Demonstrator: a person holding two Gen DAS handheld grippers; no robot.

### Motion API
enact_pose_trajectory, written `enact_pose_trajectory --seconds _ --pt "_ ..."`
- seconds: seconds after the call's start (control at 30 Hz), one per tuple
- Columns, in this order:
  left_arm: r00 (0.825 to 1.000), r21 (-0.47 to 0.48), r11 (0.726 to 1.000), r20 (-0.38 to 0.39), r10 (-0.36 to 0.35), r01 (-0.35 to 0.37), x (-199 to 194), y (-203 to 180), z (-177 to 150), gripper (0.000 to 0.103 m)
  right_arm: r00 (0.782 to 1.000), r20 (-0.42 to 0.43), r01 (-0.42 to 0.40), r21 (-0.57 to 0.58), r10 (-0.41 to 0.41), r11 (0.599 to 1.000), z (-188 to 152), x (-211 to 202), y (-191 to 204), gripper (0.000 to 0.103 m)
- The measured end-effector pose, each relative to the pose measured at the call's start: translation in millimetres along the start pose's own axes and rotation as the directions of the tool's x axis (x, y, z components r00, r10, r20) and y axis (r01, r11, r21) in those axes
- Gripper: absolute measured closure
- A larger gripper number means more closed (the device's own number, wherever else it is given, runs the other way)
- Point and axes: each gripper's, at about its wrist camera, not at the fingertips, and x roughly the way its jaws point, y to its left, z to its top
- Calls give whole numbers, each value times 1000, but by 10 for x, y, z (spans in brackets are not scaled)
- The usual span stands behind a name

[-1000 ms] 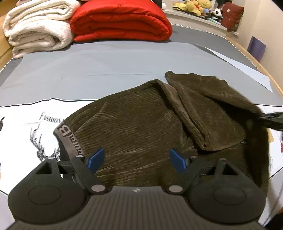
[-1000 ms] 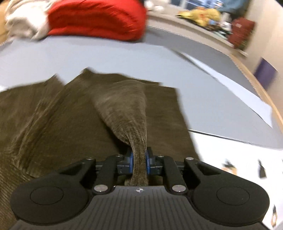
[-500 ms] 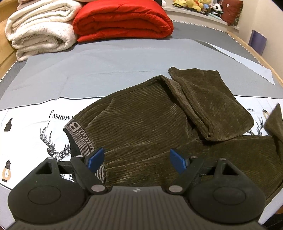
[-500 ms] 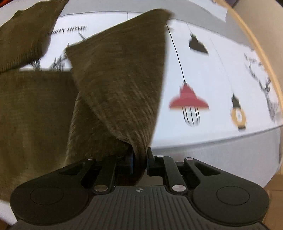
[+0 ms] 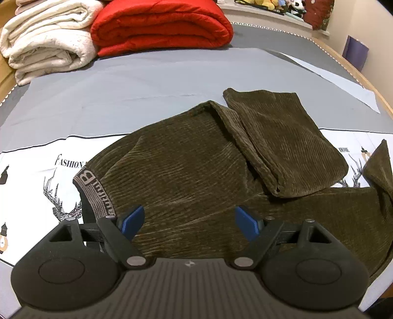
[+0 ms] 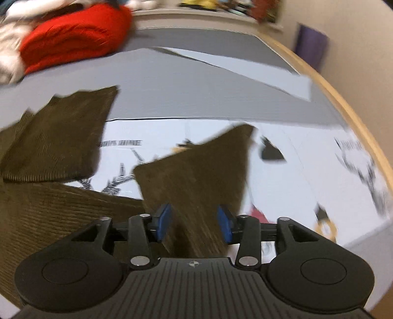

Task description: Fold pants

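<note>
The right gripper [image 6: 194, 223] is opening, its two blue pads [image 6: 164, 222] drawing apart with a leg end of the dark olive-brown corduroy pants [image 6: 196, 176] between them; the cloth stands up in a loose peak, and neither pad presses on it. The left gripper [image 5: 189, 223] hovers with its jaws spread wide and nothing pinched, its two blue pads [image 5: 131, 222] poised above the seat of the pants [image 5: 176, 171], just beside the grey lettered waistband [image 5: 94, 193].

The one pair of pants lies spread across the near half of the bed [image 5: 147, 81], mostly on the white printed sheet with black deer drawings [image 5: 29, 171]. One leg [image 5: 282, 137] is doubled back across the body of the pants, its hem reaching onto the plain grey sheet [image 5: 122, 93] beyond. The other leg runs off to the right of the waistband, ending in the peak at the right gripper.

Well beyond the pants sit two folded bundles side by side: a cream fleecy blanket [image 5: 46, 41] and a red quilted duvet [image 5: 162, 24]. Past those, a row of stuffed toys [image 5: 270, 5] is too small to count.
</note>
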Motion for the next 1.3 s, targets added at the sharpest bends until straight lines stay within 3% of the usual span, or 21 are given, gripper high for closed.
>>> enact_pose_trajectory --seconds 0.07,0.2,0.3,0.37,0.4,0.47,0.53,0.67,0.8,0.87,0.93,1.03,1.07,1.1,1.17,1.23,1.3 --pt "1000 8 1000 -2 -2 2 16 -31 0 17 999 -27 33 -52 -35 998 81 169 193 32" --pt "1000 9 1000 -14 -6 7 52 -61 11 17 995 -80 46 -132 -57 990 148 504 475 32" --pt "1000 7 1000 -14 -11 11 55 -63 21 17 983 -112 114 -249 -146 962 139 719 694 33" --pt "1000 8 1000 -13 -12 12 57 -51 26 17 973 -119 163 -266 -200 950 151 814 728 35" --pt "1000 7 1000 -13 -10 10 58 -39 29 17 969 -113 184 -253 -218 950 173 816 713 37" --pt "1000 -3 1000 -13 -7 7 58 -7 37 17 972 -95 193 -206 -216 959 216 779 644 61" --pt "1000 -11 1000 -11 -7 7 50 14 47 17 983 -72 163 -111 -172 980 252 653 487 77" --pt "1000 -13 1000 -4 -14 14 22 6 65 17 978 23 201 116 -205 973 247 236 -12 90" --pt "1000 -2 1000 3 -25 25 -10 -70 69 17 948 51 269 399 -314 877 4 -244 -760 95" --pt "999 9 999 10 -32 32 -31 -115 66 17 927 -28 332 526 -374 783 -250 -360 -1162 95" --pt "999 19 999 11 -35 34 -33 -142 62 17 906 -164 400 628 -390 667 -577 -381 -1533 96" --pt "1000 27 999 6 -30 30 -16 -166 43 17 894 -310 440 739 -323 510 -1071 -351 -1964 96" --pt "1000 30 999 3 -28 28 -8 -170 37 17 892 -333 446 753 -306 483 -1175 -327 -2029 97" --pt "1000 32 999 0 -28 28 -1 -175 33 17 891 -349 450 761 -289 467 -1274 -292 -2072 97" --pt "999 36 999 -6 -34 34 8 -179 26 17 888 -371 459 752 -271 474 -1367 -240 -2080 96" --pt "999 35 998 -14 -44 45 22 -180 21 17 878 -403 477 695 -258 538 -1336 -143 -2014 96" --pt "998 29 998 -24 -57 58 38 -174 16 17 858 -421 513 655 -295 555 -1264 -145 -1993 92"
